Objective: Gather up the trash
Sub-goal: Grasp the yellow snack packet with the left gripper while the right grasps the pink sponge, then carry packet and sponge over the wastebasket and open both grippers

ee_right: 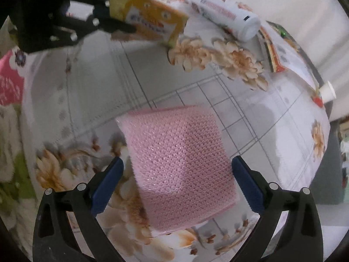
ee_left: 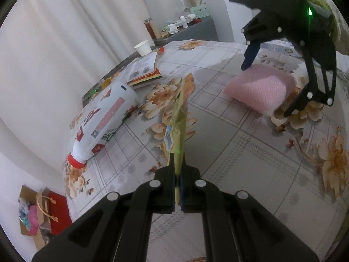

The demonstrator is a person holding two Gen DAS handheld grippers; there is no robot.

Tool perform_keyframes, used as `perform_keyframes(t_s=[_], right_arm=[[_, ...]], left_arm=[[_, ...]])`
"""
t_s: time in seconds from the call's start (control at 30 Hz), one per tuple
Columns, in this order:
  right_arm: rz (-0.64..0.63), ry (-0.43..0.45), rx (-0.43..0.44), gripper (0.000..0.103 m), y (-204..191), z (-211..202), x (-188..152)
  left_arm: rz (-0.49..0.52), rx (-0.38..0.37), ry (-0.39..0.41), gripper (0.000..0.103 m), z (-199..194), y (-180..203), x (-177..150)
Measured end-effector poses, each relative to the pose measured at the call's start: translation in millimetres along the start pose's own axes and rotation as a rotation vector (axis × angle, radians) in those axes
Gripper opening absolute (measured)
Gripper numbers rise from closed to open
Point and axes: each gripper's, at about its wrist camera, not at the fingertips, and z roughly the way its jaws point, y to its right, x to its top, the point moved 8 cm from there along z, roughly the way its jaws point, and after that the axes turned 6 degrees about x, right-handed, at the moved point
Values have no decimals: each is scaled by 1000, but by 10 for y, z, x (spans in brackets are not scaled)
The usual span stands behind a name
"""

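My left gripper (ee_left: 178,174) is shut on a flat yellow-green snack wrapper (ee_left: 177,126), held edge-on above the flowered tablecloth; the wrapper also shows in the right wrist view (ee_right: 150,25), with the left gripper (ee_right: 122,25) clamped on it. My right gripper (ee_right: 176,183) is open, its blue pads either side of a folded pink bubble-wrap sheet (ee_right: 181,163) lying on the table. In the left wrist view the right gripper (ee_left: 264,89) hovers over the pink sheet (ee_left: 257,91). A white bottle with a red cap (ee_left: 104,122) lies on its side.
A booklet (ee_left: 146,69) and a white paper cup (ee_left: 142,47) lie at the table's far edge. A grey side cabinet (ee_left: 187,30) with clutter stands behind. Paper bags and a box (ee_left: 37,209) sit on the floor at left. Curtains hang behind the table.
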Motion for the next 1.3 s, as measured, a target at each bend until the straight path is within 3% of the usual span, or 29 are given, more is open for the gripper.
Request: perform_keyframes(t_s=[0.23,0.3,0.47,0.6,0.77,0.93,1.1,1.3], right_arm=[[117,-3,76,94,180,121,-20],[137,8,92,89,188,119,-35],[160,23,88,84,172,70,-102],[190,17,10,83,197,16,-187],[236,70,-15,83,126,-129,-228],[317,167,-52,83,23,-427,-423],[483,334,-91,83,11,-869,-743],[802,523,-211,83,39,-1407,-1649]], left_arm=[[1,-2,11,3,19,16,-4],[0,-2,14,3,27,4,3],[2,10,25,3,1,-12,34],[22,49,41,3,-61,4,80],[44,73,72,3,-218,78,166],[37,80,114,3,-413,184,341],[60,58,182,3,-647,431,647],[132,-14,311,3,-887,934,1289]])
